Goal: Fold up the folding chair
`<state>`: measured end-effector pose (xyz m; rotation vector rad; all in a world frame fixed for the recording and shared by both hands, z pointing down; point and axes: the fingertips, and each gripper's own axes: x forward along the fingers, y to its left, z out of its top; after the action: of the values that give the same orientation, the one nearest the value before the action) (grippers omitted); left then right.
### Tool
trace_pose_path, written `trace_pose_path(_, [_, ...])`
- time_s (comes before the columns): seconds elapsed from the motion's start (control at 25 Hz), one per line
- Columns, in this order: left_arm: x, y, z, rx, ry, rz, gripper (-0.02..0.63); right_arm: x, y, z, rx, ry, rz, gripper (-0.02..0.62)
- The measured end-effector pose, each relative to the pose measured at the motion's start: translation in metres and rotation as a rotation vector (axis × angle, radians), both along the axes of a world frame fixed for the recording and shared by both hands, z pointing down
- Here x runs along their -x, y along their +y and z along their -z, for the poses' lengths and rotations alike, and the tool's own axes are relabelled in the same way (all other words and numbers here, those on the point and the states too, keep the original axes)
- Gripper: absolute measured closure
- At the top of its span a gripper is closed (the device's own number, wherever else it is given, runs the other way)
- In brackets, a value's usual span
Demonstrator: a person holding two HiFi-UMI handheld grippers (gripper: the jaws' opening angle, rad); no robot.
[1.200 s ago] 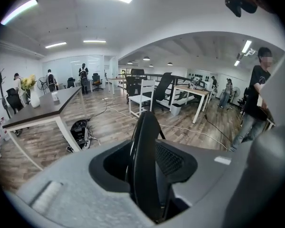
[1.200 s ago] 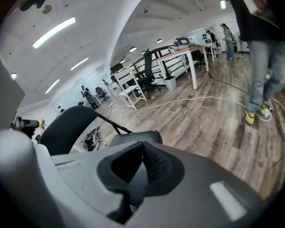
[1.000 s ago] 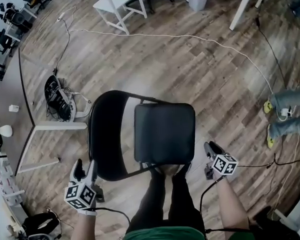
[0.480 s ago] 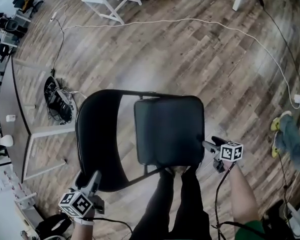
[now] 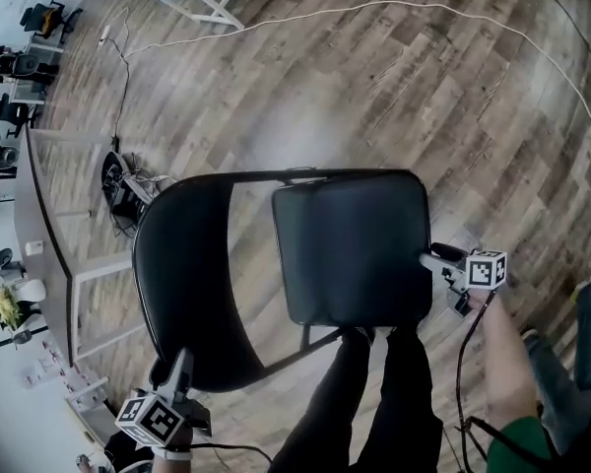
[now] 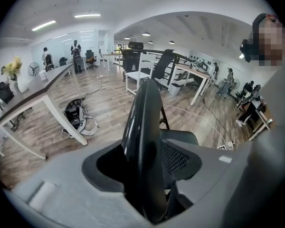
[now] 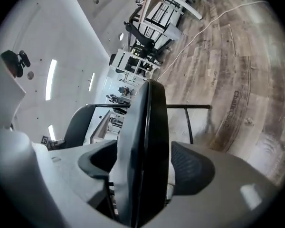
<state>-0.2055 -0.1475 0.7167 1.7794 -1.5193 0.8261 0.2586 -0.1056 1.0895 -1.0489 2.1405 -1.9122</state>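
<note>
The left tool has the near end of the backrest between its jaws, which have just been closing. In the left gripper view the dark rim fills the gap and the pads look pressed against it, so I judge it gripped. The right tool straddles the outer edge of the seat. Its jaws have just been opening and stand wide, and a sliver of light shows between the seat's edge and one pad, so nothing is clamped there yet. The folding chair stands open on the wooden floor, right in front of the person's legs. Its long axis runs left to right across the head view: backrest at the left, level seat in the middle, the seat's free edge at the right. Each tool therefore sits at its own end, the left nearer the backrest and the right nearer the seat. The fold likely turns on bringing those two ends together, with the seat edge swinging up toward the backrest while the left tool steadies it. The right tool would have to close first. No brand or label shows on the chair. The marker cube on each tool carries only square patterns. One floor plank in the right gripper view bears print beginning "Chalk", the rest too warped to read.
</note>
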Motion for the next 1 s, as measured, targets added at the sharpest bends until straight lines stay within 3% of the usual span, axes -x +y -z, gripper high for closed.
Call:
trace_pose_path(0.08, [0.003,-0.004,-0.002,-0.006,-0.003,0.013,0.390,0.002,-0.001,-0.012,0.003,-0.028,0.008,0.249])
trace_pose_path(0.24, [0.001,-0.006,-0.003,0.005,-0.029,0.018,0.396,0.024,-0.003,-0.016,0.014,-0.119,0.005,0.249])
trace_pose_path(0.36, [0.000,-0.006,-0.005,0.014,-0.032,0.021,0.397,0.025,0.000,-0.024,0.097,-0.183,-0.098,0.271])
trace_pose_path(0.6, [0.008,-0.003,-0.003,0.025,0.006,0.007,0.403,0.022,0.004,-0.027,0.115,-0.059,-0.119,0.298])
trace_pose_path(1.0, [0.046,-0.007,0.020,-0.004,0.003,0.014,0.405,0.065,-0.007,0.032,0.127,0.023,-0.091,0.298])
